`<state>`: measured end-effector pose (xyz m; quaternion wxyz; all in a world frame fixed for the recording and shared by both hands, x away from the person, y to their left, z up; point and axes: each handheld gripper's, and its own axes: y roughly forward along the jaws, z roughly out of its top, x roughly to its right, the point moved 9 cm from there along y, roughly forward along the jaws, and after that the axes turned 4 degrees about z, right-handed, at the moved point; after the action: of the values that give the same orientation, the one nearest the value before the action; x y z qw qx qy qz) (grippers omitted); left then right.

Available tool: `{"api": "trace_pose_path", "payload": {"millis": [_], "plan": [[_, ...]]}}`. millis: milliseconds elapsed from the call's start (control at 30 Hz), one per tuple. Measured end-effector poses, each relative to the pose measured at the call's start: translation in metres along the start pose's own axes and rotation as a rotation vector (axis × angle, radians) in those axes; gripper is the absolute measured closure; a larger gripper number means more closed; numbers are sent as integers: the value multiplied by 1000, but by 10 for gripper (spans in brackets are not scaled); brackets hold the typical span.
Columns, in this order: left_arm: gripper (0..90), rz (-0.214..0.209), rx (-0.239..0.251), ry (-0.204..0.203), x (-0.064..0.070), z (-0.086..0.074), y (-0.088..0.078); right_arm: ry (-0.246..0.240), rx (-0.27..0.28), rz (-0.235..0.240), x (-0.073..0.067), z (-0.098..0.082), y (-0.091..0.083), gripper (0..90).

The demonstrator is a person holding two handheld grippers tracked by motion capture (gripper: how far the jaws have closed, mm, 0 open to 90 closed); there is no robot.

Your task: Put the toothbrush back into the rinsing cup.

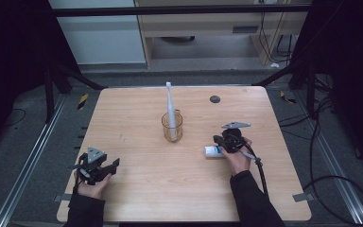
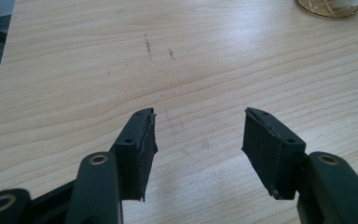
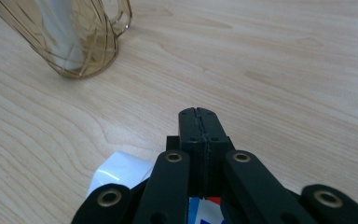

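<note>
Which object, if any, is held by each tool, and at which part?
The left tool is open and holds nothing. The right tool is shut; the white tube lies under it, but a grip cannot be told.

left gripper (image 2: pixel 198 140) fingers apart, nothing between | bare table (image 2: pixel 74 70) | glass cup (image 2: pixel 331 7) top right

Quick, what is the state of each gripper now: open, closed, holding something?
Left gripper: open, nothing between its jaws, above bare table.
Right gripper: closed, jaws pressed together; the white tube lies under it, and whether it is gripped cannot be told.
</note>
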<state>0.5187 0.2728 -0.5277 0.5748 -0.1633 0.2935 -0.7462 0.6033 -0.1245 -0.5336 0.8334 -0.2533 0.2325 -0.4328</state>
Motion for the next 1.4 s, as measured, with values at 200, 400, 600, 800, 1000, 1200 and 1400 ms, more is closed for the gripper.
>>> {"api": "trace_pose_path", "payload": {"millis": [200, 400, 600, 800, 1000, 1200, 1400], "plan": [[420, 3, -8, 7, 0, -1, 1, -16, -44, 8, -3, -6, 5, 900], [415, 2, -13, 7, 0, -2, 1, -26, -61, 20, -8, -8, 3, 900], [410, 1, -13, 11, 1, -1, 0, -53, -91, 33, -15, -13, 0, 900], [405, -2, -17, 13, 2, -2, 1, -62, -101, 49, -19, -19, -9, 897], [397, -5, -21, 12, 2, -2, 1, -79, -108, 62, -24, -24, -18, 890], [370, -3, -17, 13, 3, -1, 0, -84, -98, 79, -30, -28, -30, 886], [351, -6, -24, 17, 4, -1, 1, -85, -97, 86, -31, -32, -36, 886]]}}
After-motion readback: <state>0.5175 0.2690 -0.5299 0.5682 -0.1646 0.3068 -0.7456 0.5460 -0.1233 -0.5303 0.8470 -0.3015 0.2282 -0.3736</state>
